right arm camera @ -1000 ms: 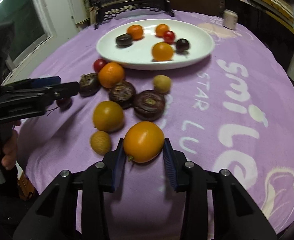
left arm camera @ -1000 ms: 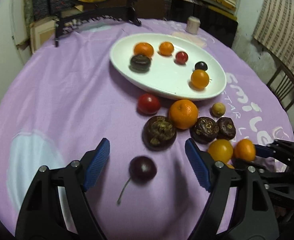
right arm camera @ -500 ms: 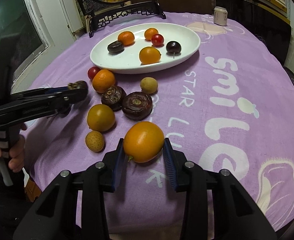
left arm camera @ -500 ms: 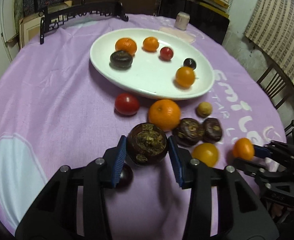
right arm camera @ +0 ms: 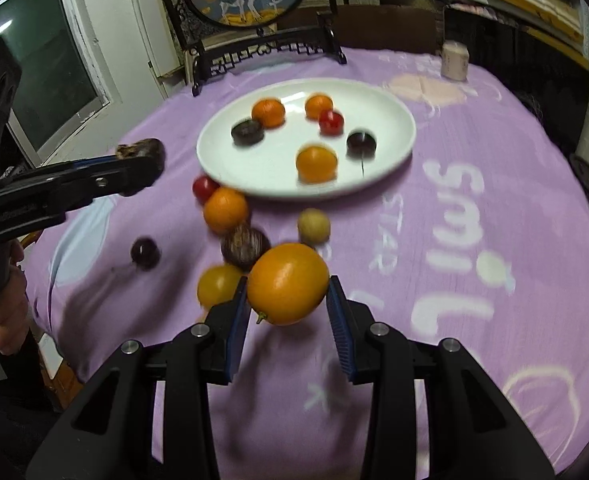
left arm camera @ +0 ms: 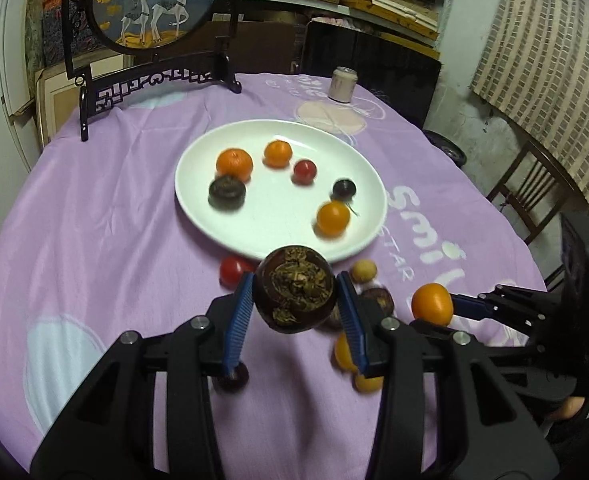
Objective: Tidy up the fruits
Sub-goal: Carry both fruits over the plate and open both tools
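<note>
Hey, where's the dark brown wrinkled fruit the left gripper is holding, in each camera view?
Left wrist: dark brown fruit low centre, clamped between blue pads.
Right wrist: far left, seen side-on at the left gripper's tip.
Shared landmark: white plate just beyond.

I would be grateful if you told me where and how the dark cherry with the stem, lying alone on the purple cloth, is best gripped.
Grip the dark cherry across its round body, probably from above, with the pads on opposite sides. Its thin stem trails along the purple cloth, too slight to hold, and bare cloth surrounds it, leaving room for both fingers.
</note>
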`<act>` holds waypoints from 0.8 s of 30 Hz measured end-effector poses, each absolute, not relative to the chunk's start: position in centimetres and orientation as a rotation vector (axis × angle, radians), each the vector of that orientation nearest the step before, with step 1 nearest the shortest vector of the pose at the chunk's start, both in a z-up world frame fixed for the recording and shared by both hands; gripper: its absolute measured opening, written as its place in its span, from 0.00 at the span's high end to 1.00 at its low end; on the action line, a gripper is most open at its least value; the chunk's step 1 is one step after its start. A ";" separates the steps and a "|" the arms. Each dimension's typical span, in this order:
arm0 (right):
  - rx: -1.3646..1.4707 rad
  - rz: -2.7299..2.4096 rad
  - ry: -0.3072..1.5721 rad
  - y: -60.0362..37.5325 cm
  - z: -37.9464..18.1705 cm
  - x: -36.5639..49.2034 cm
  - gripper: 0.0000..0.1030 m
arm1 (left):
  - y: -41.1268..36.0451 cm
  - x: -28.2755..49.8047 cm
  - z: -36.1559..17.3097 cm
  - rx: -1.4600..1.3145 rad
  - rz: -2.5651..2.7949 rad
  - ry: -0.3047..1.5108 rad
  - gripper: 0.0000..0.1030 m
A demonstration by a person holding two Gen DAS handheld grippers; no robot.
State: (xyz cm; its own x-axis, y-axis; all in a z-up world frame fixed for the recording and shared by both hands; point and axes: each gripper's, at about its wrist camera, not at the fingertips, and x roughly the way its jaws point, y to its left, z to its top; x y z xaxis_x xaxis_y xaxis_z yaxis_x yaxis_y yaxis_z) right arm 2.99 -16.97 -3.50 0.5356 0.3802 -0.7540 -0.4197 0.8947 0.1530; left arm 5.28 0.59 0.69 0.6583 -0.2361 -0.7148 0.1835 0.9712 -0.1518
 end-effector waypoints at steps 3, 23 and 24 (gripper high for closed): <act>-0.064 0.485 0.848 -16.2 -1.7 5.1 0.63 | 0.5 8.0 2.3 -0.065 -0.220 0.801 0.59; -0.070 0.361 0.894 -14.3 -3.6 21.2 0.63 | 0.3 21.9 -2.0 -0.164 -0.172 0.898 0.58; -0.071 0.359 0.894 -14.3 -3.7 21.2 0.63 | 0.3 22.0 -2.1 -0.164 -0.172 0.900 0.58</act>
State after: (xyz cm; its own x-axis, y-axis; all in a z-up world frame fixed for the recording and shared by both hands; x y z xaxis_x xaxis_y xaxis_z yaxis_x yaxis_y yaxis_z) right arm 21.25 -14.34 -3.65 0.5706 0.2764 -0.7733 -0.3349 0.9381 0.0883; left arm 22.00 0.26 -2.12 0.6098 -0.2168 -0.7623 0.0800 0.9738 -0.2130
